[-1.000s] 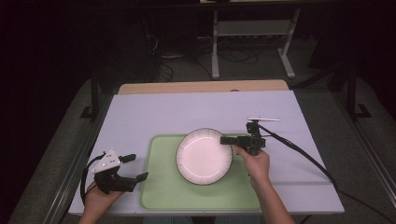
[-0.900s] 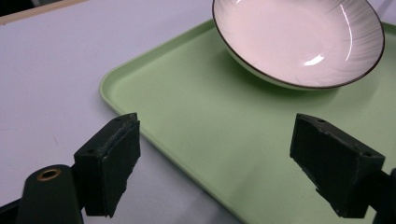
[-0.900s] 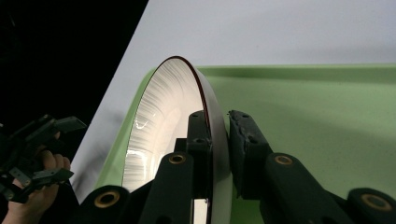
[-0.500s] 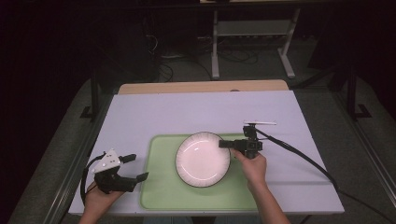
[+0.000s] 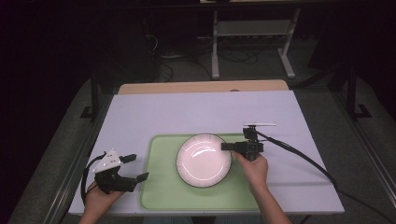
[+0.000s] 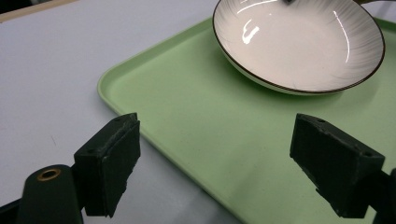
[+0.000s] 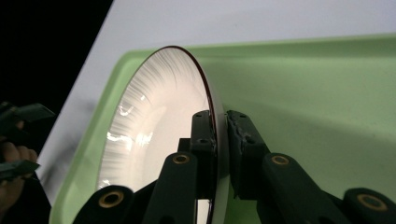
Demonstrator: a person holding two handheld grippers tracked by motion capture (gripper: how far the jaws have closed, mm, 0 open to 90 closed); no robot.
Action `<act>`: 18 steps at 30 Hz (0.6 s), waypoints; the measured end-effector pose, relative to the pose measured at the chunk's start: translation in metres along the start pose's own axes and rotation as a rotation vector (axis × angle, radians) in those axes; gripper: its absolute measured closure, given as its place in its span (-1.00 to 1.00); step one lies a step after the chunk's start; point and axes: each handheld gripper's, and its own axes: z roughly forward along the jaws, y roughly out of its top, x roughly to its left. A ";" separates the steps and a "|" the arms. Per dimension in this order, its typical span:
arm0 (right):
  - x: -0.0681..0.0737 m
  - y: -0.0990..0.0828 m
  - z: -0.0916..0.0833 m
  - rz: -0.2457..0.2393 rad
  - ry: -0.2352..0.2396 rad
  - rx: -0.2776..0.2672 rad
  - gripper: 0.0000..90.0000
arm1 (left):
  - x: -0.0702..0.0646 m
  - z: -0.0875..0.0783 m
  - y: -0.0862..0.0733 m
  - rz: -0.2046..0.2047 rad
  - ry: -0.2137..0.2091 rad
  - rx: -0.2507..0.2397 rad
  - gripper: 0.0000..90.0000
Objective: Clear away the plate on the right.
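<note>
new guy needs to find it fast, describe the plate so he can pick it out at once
Start at the pale lavender table and find the light green tray near its front edge. The plate sits on that tray: round, white and shallow, with a thin dark rim and fine ribbing. The right tongs are clamped on its right edge.

Pretty dim room overall, the light mostly lands on the table (image 5: 196,112), which has a pale lavender-white top and a strip of bare wood (image 5: 201,87) along the far edge. Dark metal frame rails (image 5: 74,158) run down its left and right sides. Floor (image 5: 322,98) is grey, carpet by the look of it. Past the far edge there's a white metal stand (image 5: 252,37) with splayed feet, and a tangle of cables (image 5: 187,56) on the floor. Everything beyond that is black.
</note>
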 end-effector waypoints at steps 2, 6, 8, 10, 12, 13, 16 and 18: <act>0.000 -0.002 0.000 -0.008 -0.025 0.012 0.80 | 0.000 0.000 0.000 0.000 0.001 0.000 -0.65; 0.000 -0.005 0.001 -0.020 -0.046 0.033 0.80 | 0.000 0.001 0.000 0.003 0.000 0.005 -0.65; 0.000 -0.006 0.001 -0.020 -0.047 0.038 0.80 | 0.000 0.001 0.000 0.003 0.001 0.005 -0.65; -0.001 -0.008 0.002 -0.025 -0.062 0.051 0.79 | 0.000 0.000 0.000 0.003 0.001 0.005 -0.65; -0.001 -0.010 0.004 -0.027 -0.077 0.064 0.77 | 0.000 0.000 0.000 0.003 0.002 0.005 -0.65; -0.002 -0.010 0.005 -0.028 -0.083 0.072 0.77 | 0.000 0.000 0.000 0.003 0.001 0.004 -0.65; -0.002 -0.012 0.006 -0.033 -0.097 0.082 0.77 | 0.000 0.000 0.000 0.004 0.001 0.005 -0.65; -0.003 -0.013 0.007 -0.042 -0.107 0.091 0.77 | 0.000 0.000 0.000 0.002 0.001 0.004 -0.65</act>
